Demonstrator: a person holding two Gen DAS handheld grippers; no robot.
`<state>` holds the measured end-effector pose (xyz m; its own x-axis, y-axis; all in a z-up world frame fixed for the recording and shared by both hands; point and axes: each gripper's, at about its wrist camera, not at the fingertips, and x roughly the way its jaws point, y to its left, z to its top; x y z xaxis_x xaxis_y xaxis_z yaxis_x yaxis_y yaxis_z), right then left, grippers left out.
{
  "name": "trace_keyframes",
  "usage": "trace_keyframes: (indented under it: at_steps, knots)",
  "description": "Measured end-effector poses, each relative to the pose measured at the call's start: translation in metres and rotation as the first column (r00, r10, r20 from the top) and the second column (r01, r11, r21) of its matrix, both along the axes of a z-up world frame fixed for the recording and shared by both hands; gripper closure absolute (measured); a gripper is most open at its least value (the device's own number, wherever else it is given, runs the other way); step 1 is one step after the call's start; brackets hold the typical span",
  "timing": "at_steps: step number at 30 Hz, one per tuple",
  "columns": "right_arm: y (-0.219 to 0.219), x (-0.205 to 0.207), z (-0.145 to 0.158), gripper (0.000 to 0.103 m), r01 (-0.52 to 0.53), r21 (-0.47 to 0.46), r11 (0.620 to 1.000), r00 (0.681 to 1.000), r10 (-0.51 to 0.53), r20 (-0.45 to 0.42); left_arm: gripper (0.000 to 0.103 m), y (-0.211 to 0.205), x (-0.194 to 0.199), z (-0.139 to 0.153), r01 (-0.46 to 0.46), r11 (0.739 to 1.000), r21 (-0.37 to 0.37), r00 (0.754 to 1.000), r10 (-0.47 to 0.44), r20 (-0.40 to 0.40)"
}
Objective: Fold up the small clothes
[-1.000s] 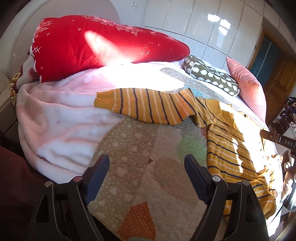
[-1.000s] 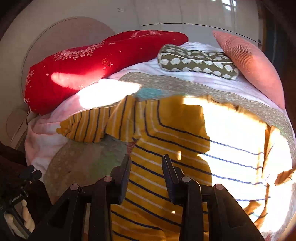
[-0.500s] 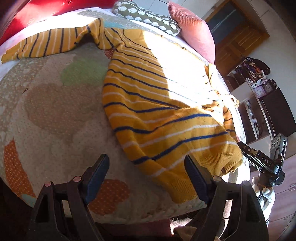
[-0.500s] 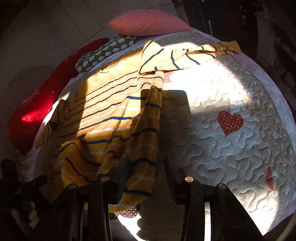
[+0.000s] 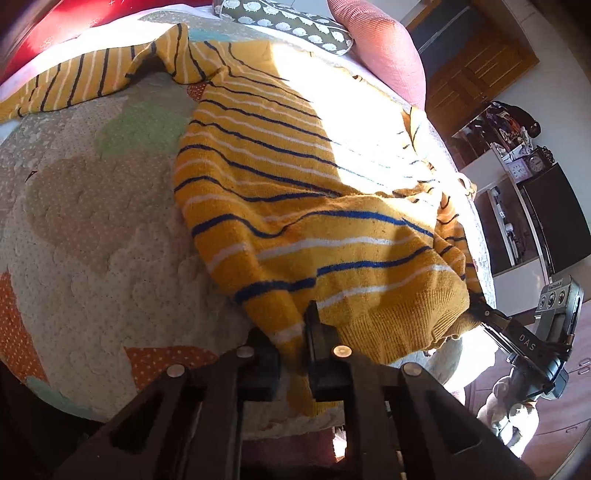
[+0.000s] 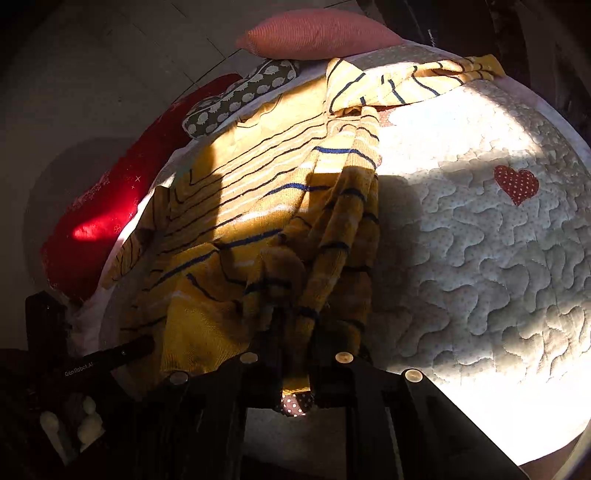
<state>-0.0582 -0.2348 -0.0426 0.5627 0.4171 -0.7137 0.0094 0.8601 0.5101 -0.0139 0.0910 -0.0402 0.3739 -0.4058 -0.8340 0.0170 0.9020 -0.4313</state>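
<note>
A yellow knitted sweater (image 5: 295,166) with blue and white stripes lies spread on the quilted bedspread (image 5: 92,221), sleeves out to both sides. My left gripper (image 5: 291,325) is closing, its pads pressing on the ribbed hem at the sweater's near left corner. In the right wrist view the sweater (image 6: 258,184) lies half in shadow, and my right gripper (image 6: 295,325) is closing on the bunched hem at the other corner. Each gripper shows in the other's view: the right gripper (image 5: 491,317) at the hem's right end, the left gripper (image 6: 122,350) low on the left.
A red pillow (image 5: 44,33), a green patterned cushion (image 5: 280,22) and a pink cushion (image 5: 380,44) lie at the bed's far end. A dark cabinet (image 5: 535,221) and a wooden door (image 5: 472,74) stand to the right. The quilt (image 6: 480,258) beside the sweater carries a red heart patch (image 6: 517,184).
Both grippers swung down from the pillow end to the sweater's near hem, then went from open to pinched on it. The hem now bunches up between the two.
</note>
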Motion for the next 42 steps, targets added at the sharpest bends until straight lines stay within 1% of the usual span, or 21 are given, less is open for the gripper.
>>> trace_keyframes:
  at_steps: [2, 5, 7, 9, 11, 13, 14, 16, 18, 19, 20, 22, 23, 24, 26, 27, 29, 35, 39, 41, 42]
  knots:
    - [-0.011, -0.008, 0.018, 0.093, 0.015, -0.008, 1.0, 0.999, -0.015, 0.036, 0.096, 0.01, -0.006, 0.013, -0.007, 1.0, 0.004, 1.0, 0.007, 0.024]
    - [-0.031, -0.021, 0.036, 0.095, 0.035, 0.017, 0.999, 0.997, -0.036, 0.065, 0.096, 0.022, -0.016, 0.032, -0.028, 0.998, 0.053, 0.997, 0.024, 0.071]
    - [-0.042, -0.032, 0.039, 0.097, 0.053, 0.012, 0.999, 0.997, -0.054, 0.063, 0.097, 0.028, -0.026, 0.04, -0.04, 0.994, 0.1, 0.995, 0.031, 0.091]
    - [-0.05, -0.044, 0.033, 0.097, 0.075, -0.009, 0.997, 0.996, -0.075, 0.045, 0.098, 0.031, -0.036, 0.04, -0.059, 0.983, 0.175, 0.994, 0.042, 0.101]
    - [-0.059, -0.055, 0.018, 0.097, 0.105, -0.024, 0.994, 0.994, -0.105, 0.006, 0.099, 0.033, -0.043, 0.036, -0.079, 0.964, 0.253, 0.993, 0.055, 0.101]
    - [-0.068, -0.065, 0.003, 0.097, 0.148, -0.069, 0.987, 0.988, -0.15, -0.035, 0.099, 0.037, -0.049, 0.031, -0.094, 0.95, 0.298, 0.994, 0.07, 0.09]
    - [-0.071, -0.07, 0.0, 0.096, 0.169, -0.089, 0.982, 0.984, -0.173, -0.044, 0.099, 0.041, -0.051, 0.029, -0.096, 0.951, 0.294, 0.994, 0.075, 0.082]
    - [-0.08, -0.078, 0.001, 0.096, 0.203, -0.098, 0.974, 0.978, -0.207, -0.029, 0.099, 0.048, -0.053, 0.029, -0.095, 0.964, 0.25, 0.994, 0.08, 0.071]
    - [-0.084, -0.08, 0.012, 0.096, 0.214, -0.104, 0.971, 0.977, -0.214, 0.01, 0.092, 0.051, -0.051, 0.034, -0.098, 0.969, 0.229, 0.993, 0.081, 0.085]
    - [-0.084, -0.077, 0.018, 0.096, 0.212, -0.105, 0.972, 0.977, -0.21, 0.028, 0.082, 0.049, -0.05, 0.037, -0.103, 0.967, 0.232, 0.991, 0.08, 0.105]
    - [-0.083, -0.072, 0.023, 0.096, 0.205, -0.103, 0.973, 0.979, -0.202, 0.04, 0.068, 0.046, -0.05, 0.04, -0.108, 0.964, 0.243, 0.988, 0.078, 0.13]
    - [-0.078, -0.055, 0.029, 0.094, 0.181, -0.091, 0.979, 0.983, -0.177, 0.047, 0.055, 0.035, -0.046, 0.049, -0.11, 0.958, 0.266, 0.982, 0.064, 0.176]
    - [-0.076, -0.042, 0.031, 0.093, 0.164, -0.079, 0.983, 0.986, -0.161, 0.047, 0.053, 0.028, -0.044, 0.055, -0.101, 0.957, 0.274, 0.979, 0.047, 0.196]
    - [-0.075, -0.028, 0.031, 0.089, 0.152, -0.061, 0.987, 0.988, -0.149, 0.048, 0.052, 0.02, -0.041, 0.059, -0.088, 0.955, 0.282, 0.976, 0.026, 0.215]
    - [-0.083, 0.003, 0.03, 0.073, 0.154, -0.029, 0.988, 0.987, -0.153, 0.045, 0.043, 0.005, -0.036, 0.068, -0.063, 0.951, 0.302, 0.968, -0.016, 0.25]
    - [-0.09, 0.019, 0.029, 0.061, 0.169, -0.019, 0.985, 0.985, -0.168, 0.046, 0.041, -0.002, -0.034, 0.071, -0.053, 0.949, 0.31, 0.963, -0.034, 0.269]
    - [-0.11, 0.051, 0.026, 0.055, 0.208, -0.005, 0.978, 0.977, -0.208, 0.04, 0.039, -0.014, -0.031, 0.074, -0.04, 0.947, 0.319, 0.954, -0.059, 0.294]
    - [-0.178, 0.141, 0.011, 0.049, 0.371, 0.109, 0.922, 0.929, -0.368, -0.041, 0.038, -0.023, -0.016, 0.06, -0.017, 0.963, 0.27, 0.96, -0.06, 0.274]
    - [-0.193, 0.192, -0.016, 0.048, 0.461, 0.215, 0.861, 0.887, -0.441, -0.139, 0.038, -0.013, -0.005, 0.05, -0.055, 0.962, 0.269, 0.971, -0.011, 0.238]
    - [-0.193, 0.211, -0.022, 0.049, 0.478, 0.219, 0.851, 0.878, -0.452, -0.158, 0.038, -0.003, -0.001, 0.047, -0.094, 0.959, 0.269, 0.974, 0.032, 0.226]
    - [-0.193, 0.218, -0.022, 0.07, 0.469, 0.208, 0.858, 0.882, -0.444, -0.157, 0.038, 0.004, 0.001, 0.046, -0.111, 0.957, 0.269, 0.974, 0.051, 0.219]
